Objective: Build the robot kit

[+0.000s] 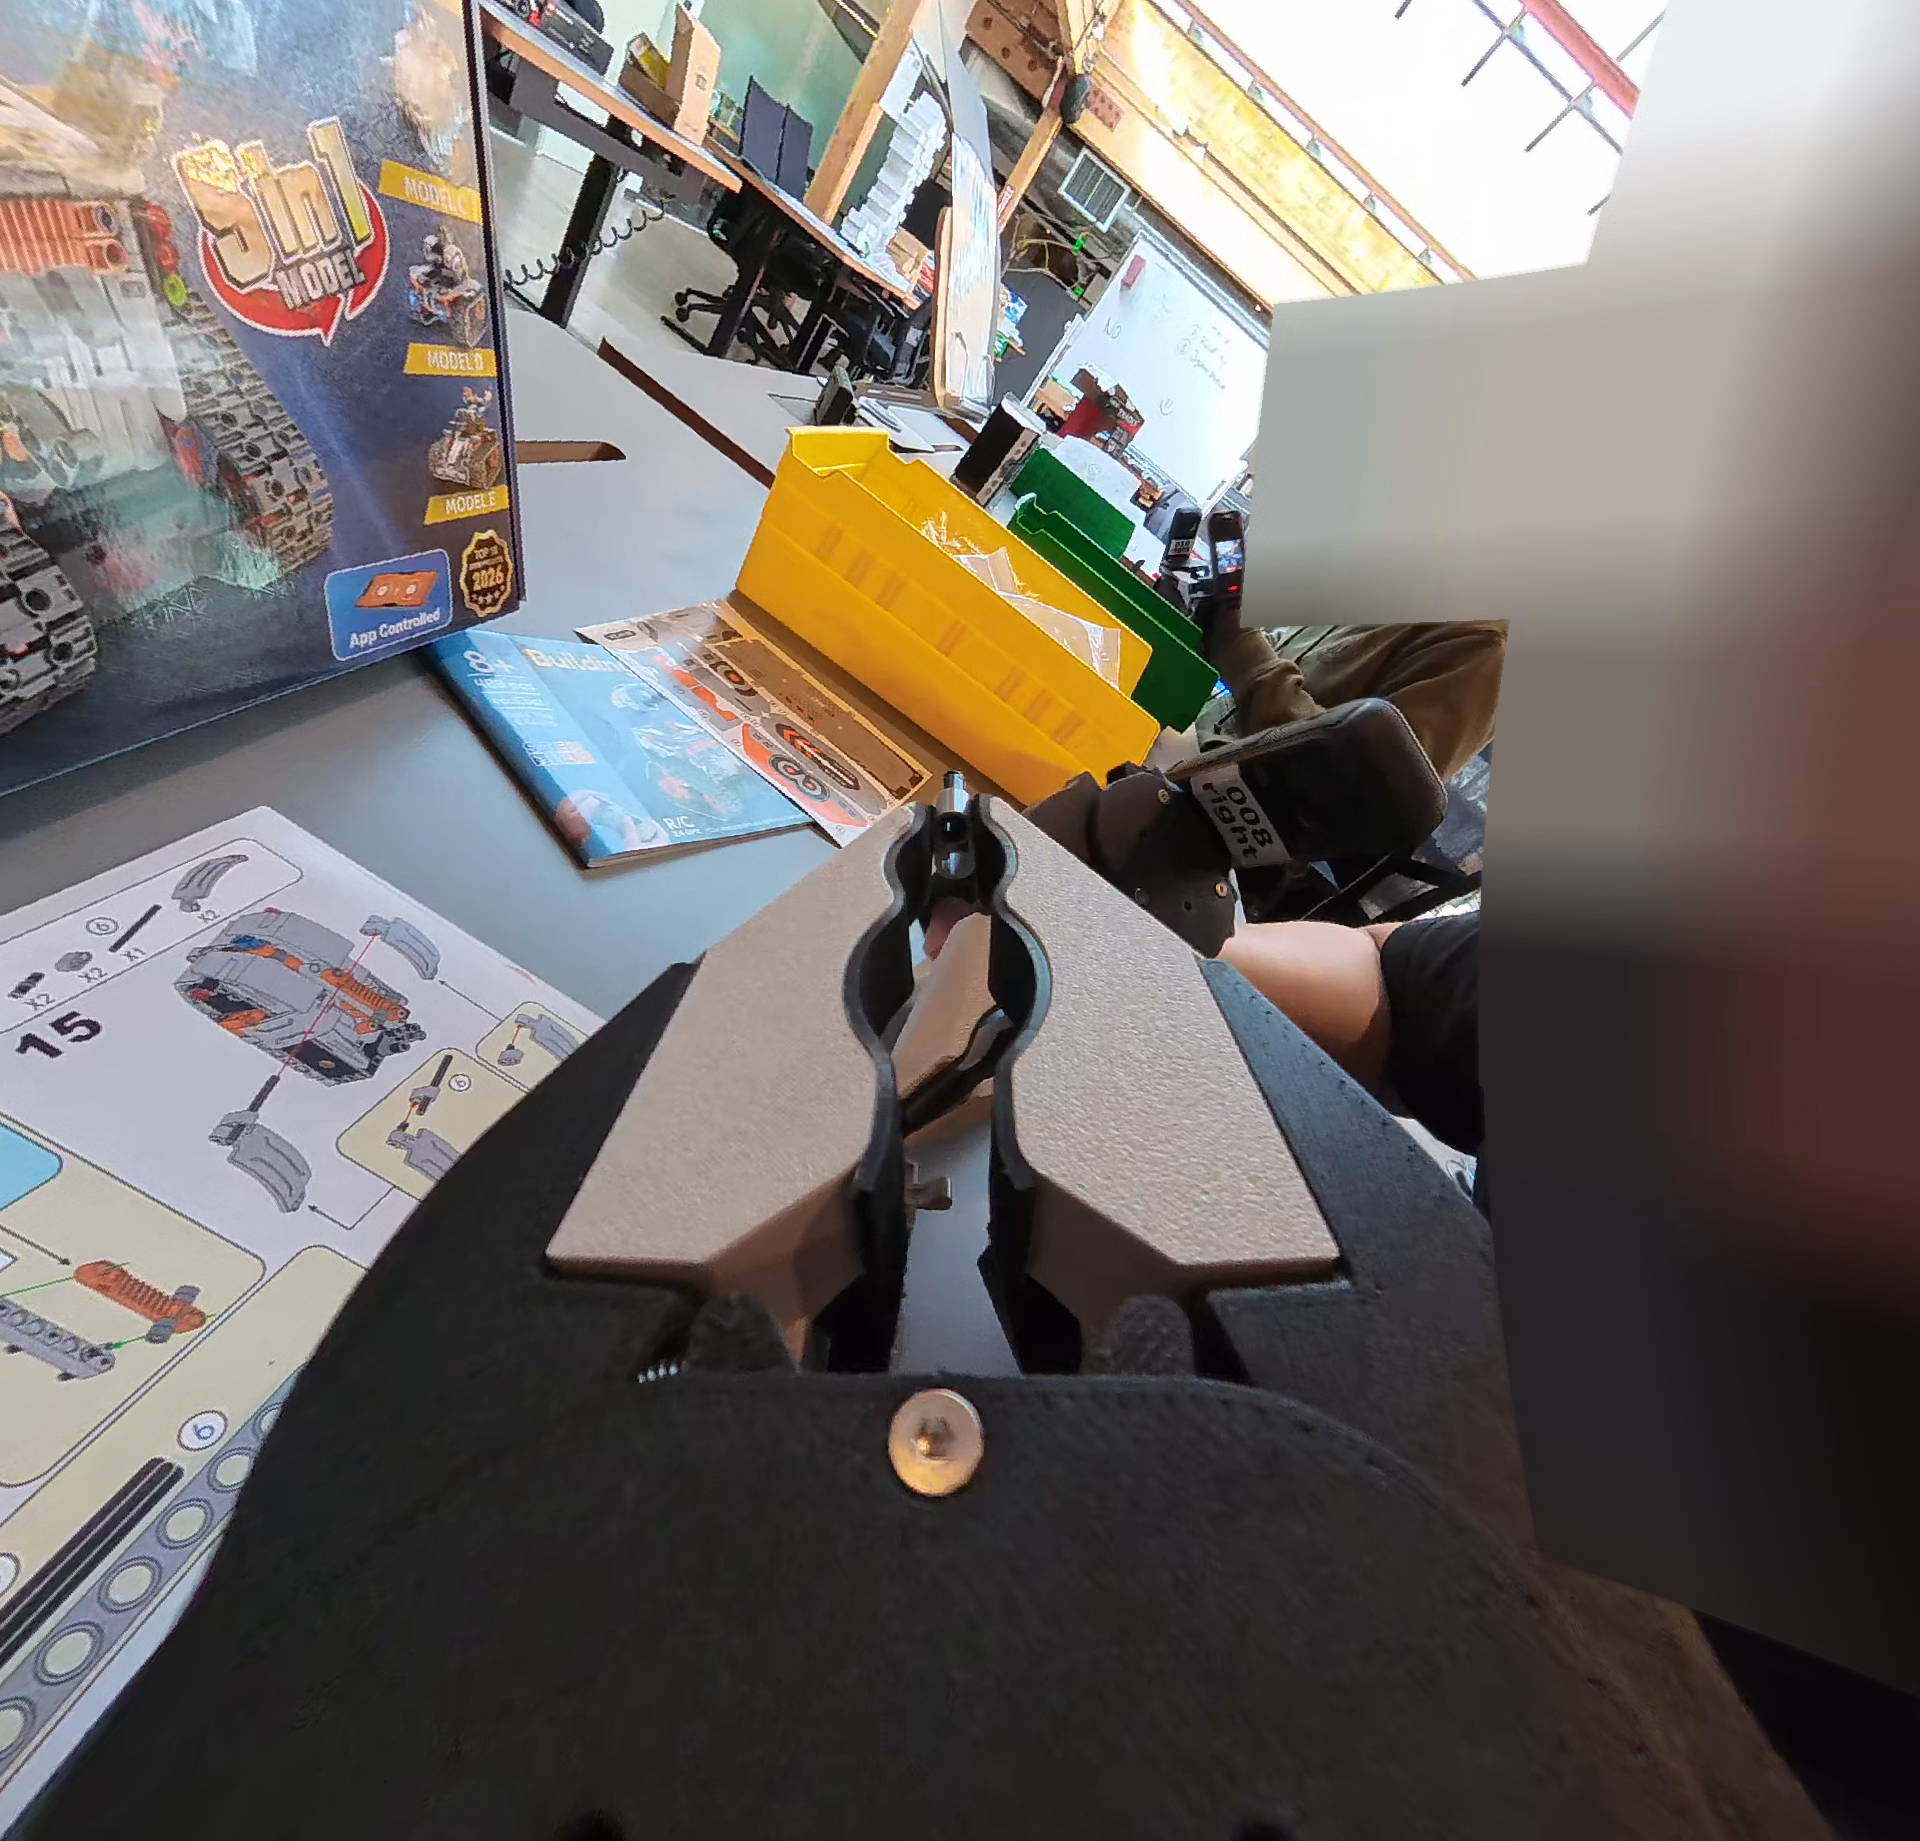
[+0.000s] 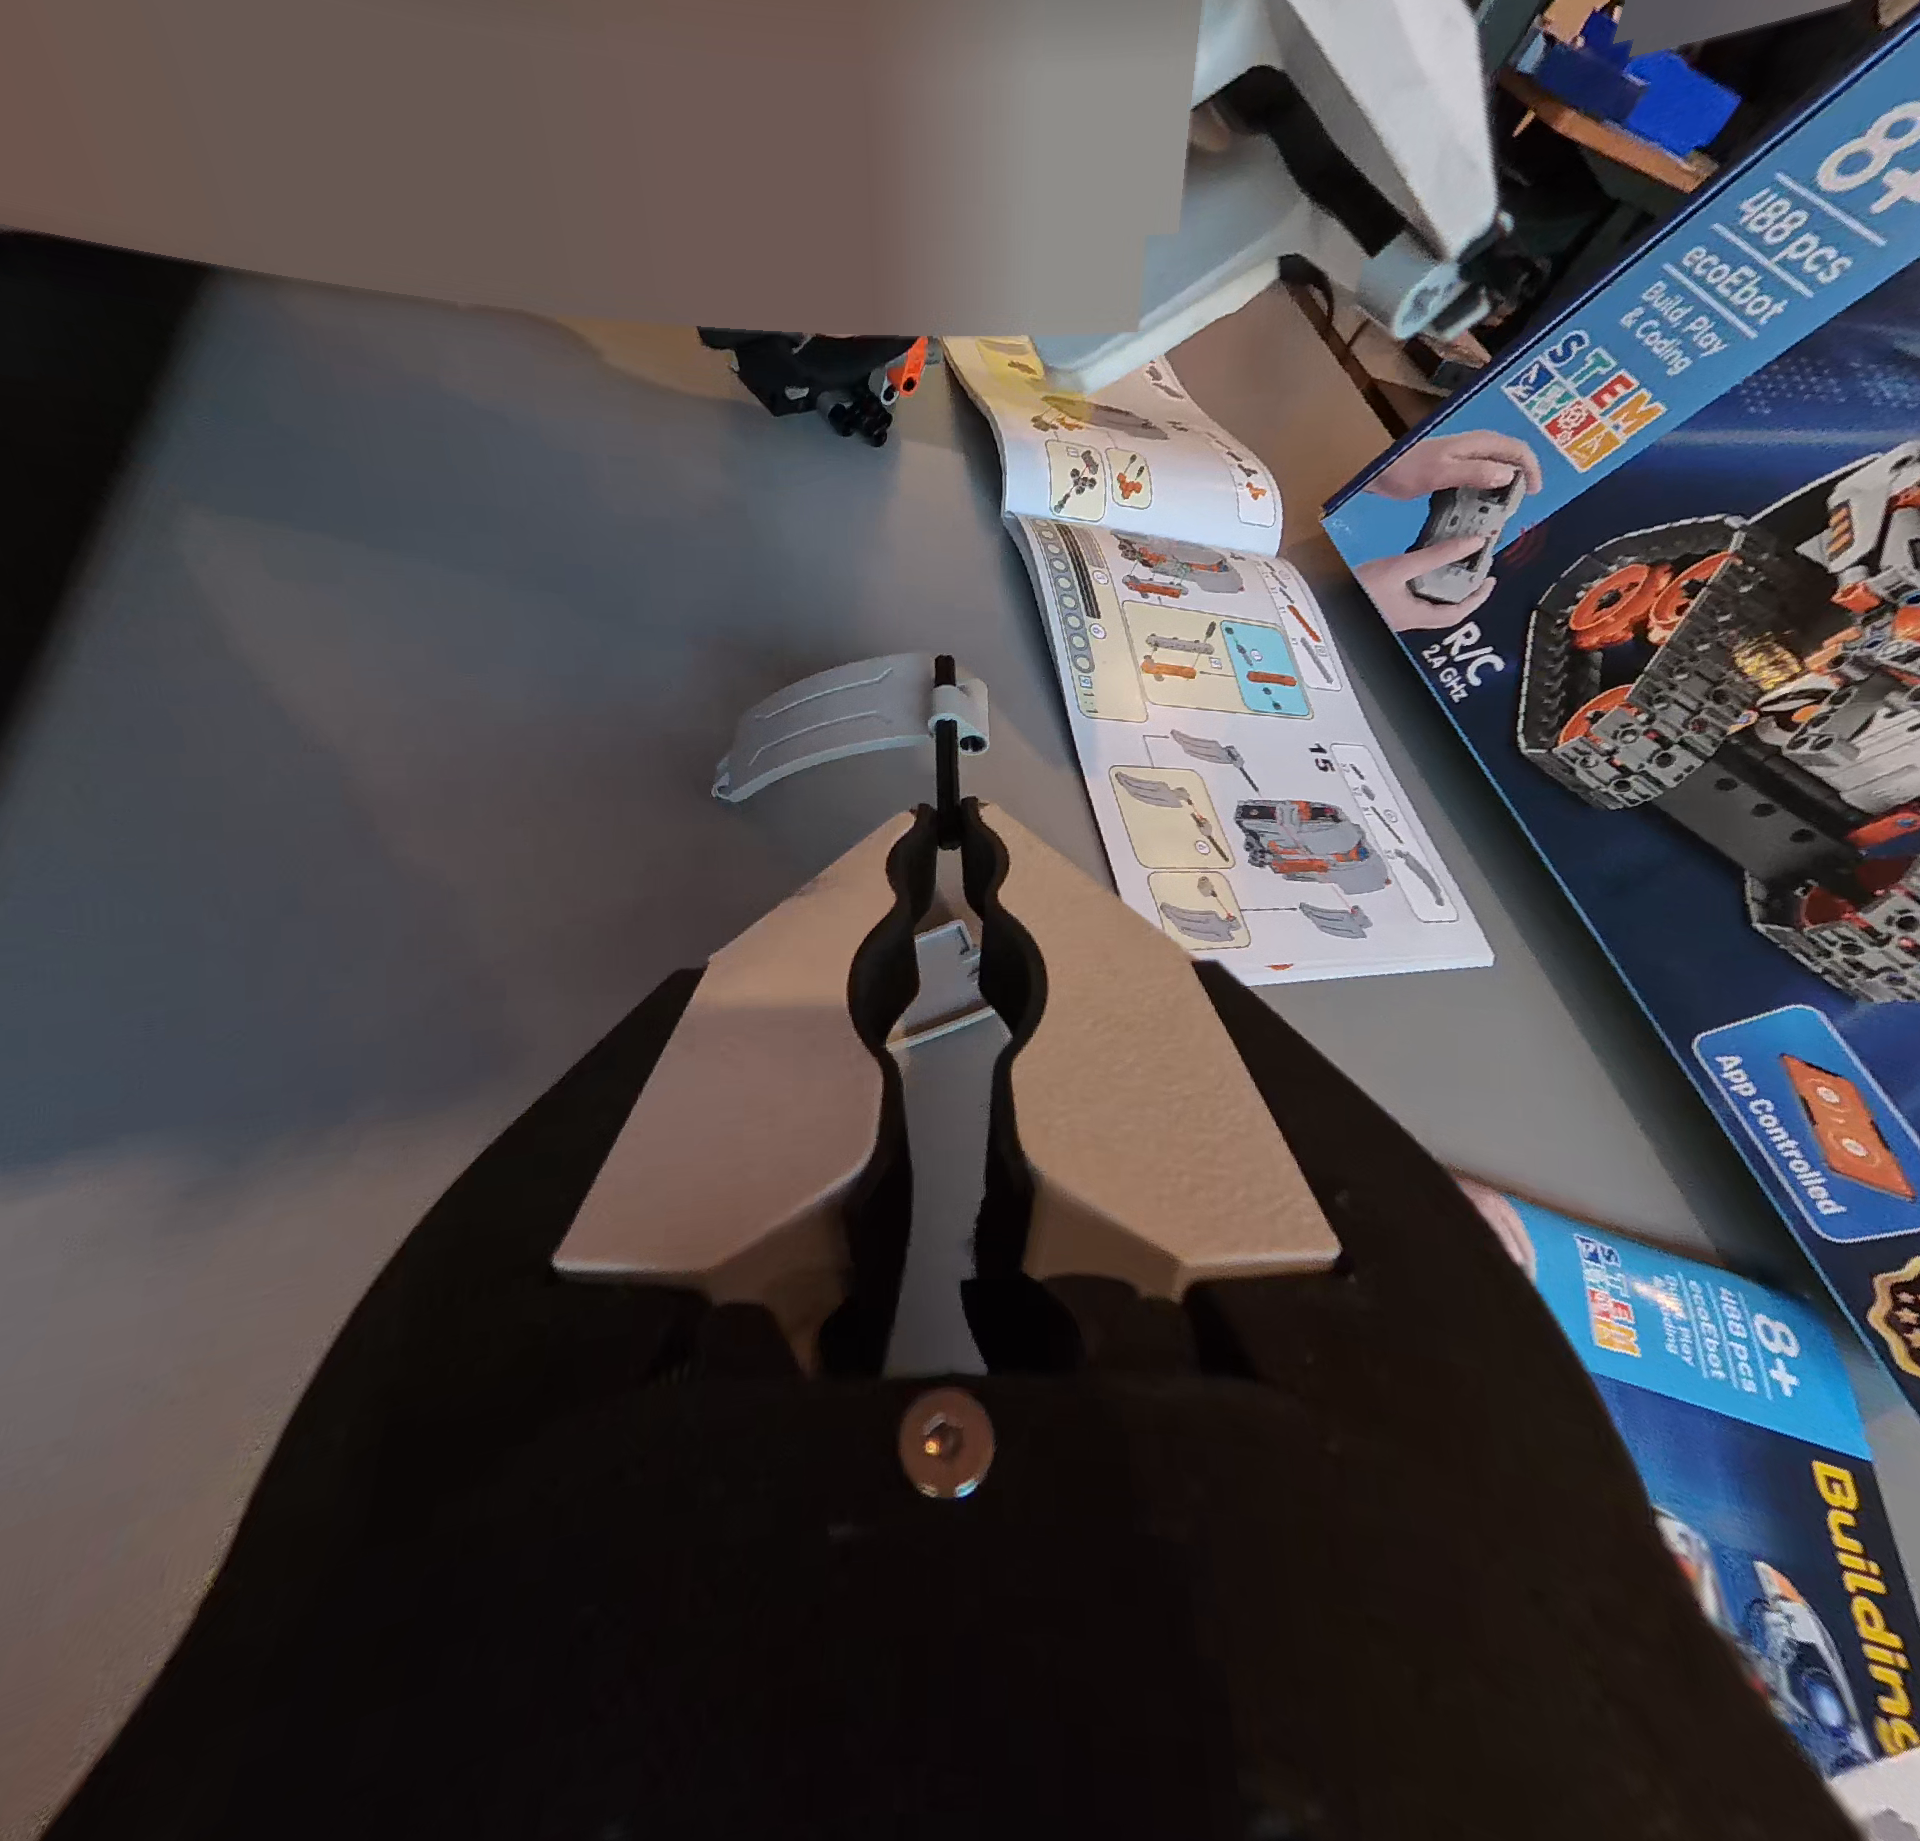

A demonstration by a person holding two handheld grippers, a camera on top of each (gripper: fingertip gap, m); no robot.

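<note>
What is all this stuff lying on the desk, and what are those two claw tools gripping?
Toy kit box: one, blue, standing at the desk's far side.
Open instruction booklet: one, white, flat before the box.
Closed booklet: one, blue, beside the box.
Sticker sheet: one, orange and grey, against the yellow bin.
Yellow bin: one, beside the green bin.
Curved panel: one, light grey, threaded on the black axle.
Left gripper: shut on a small metallic pin.
Right gripper: shut on the axle.
</note>
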